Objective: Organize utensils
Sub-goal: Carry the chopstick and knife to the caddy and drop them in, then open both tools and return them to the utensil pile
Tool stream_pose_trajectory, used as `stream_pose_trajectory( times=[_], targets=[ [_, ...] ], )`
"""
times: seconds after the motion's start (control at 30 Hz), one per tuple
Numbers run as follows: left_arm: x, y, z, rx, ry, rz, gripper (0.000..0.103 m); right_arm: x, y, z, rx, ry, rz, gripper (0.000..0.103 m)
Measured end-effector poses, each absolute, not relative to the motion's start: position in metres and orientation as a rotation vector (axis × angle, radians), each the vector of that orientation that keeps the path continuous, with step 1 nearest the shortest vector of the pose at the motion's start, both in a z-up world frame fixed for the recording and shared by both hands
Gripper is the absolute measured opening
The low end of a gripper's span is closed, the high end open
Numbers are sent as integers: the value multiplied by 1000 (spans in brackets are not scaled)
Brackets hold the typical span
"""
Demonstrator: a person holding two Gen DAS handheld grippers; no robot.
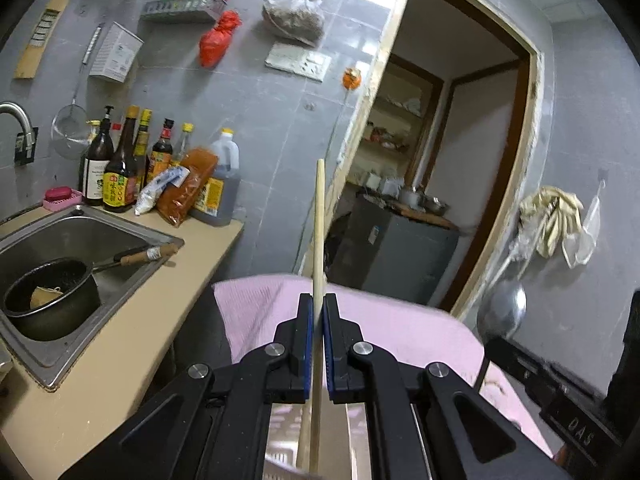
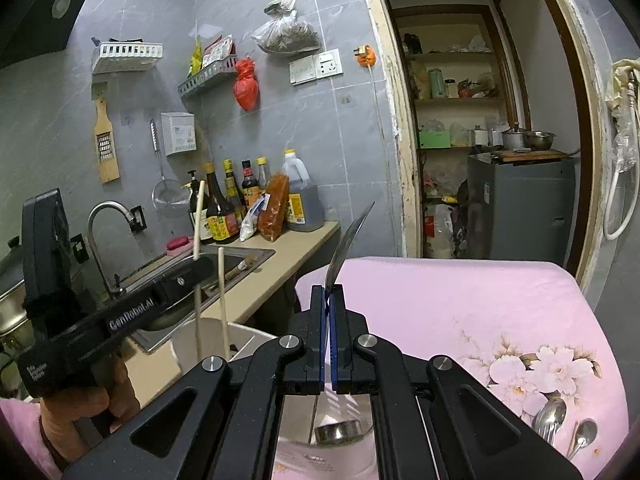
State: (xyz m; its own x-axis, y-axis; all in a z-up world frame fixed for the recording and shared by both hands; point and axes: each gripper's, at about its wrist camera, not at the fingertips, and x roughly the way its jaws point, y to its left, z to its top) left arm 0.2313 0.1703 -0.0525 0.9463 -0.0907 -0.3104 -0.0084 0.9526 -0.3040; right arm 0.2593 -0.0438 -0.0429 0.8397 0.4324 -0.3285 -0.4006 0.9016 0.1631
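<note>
The chopstick (image 1: 319, 240) runs off the left wrist view's bottom edge. The left tongs (image 2: 192, 268) hide part of it in the right wrist view. The knife's (image 2: 348, 240) handle is hidden behind the right tongs (image 2: 328, 300).

The left wrist view looks forward along its own claw (image 1: 319, 312), which fills the frame at 6 o'clock, tilted a little downward. It faces the grey tiled wall (image 1: 260, 128) and an open doorway (image 1: 460, 140) at 1 o'clock, with the sink (image 1: 132, 236) close at 9 o'clock. The right wrist view sits behind its own claw (image 2: 329, 300) and faces the same wall and doorway from slightly further back, so the pink cloth (image 2: 460, 300) spreads wide at 3 to 5 o'clock. It catches the left claw (image 2: 120, 316) from the side at 8 o'clock. Both views share the bottles (image 1: 120, 168) on the desk (image 1: 132, 340), the sink, the red bag (image 1: 218, 38) and the doorway; the rim of each fisheye is bent and dark, so the edges are probably unreliable.
</note>
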Motion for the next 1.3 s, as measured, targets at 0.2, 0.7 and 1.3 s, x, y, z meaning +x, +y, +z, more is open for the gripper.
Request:
stream_pose_trajectory(
  times=[0.2,0.7,1.3],
  targets=[
    [226,168,-55,-312,430,-72,19,256,-49,-44,106,433,460,12],
    [192,118,-12,-223,416,-69,88,220,-111,-11,166,378,397,77],
    [182,-15,-4,-72,332,-97,103,184,-255,-9,116,335,103,102]
  ],
)
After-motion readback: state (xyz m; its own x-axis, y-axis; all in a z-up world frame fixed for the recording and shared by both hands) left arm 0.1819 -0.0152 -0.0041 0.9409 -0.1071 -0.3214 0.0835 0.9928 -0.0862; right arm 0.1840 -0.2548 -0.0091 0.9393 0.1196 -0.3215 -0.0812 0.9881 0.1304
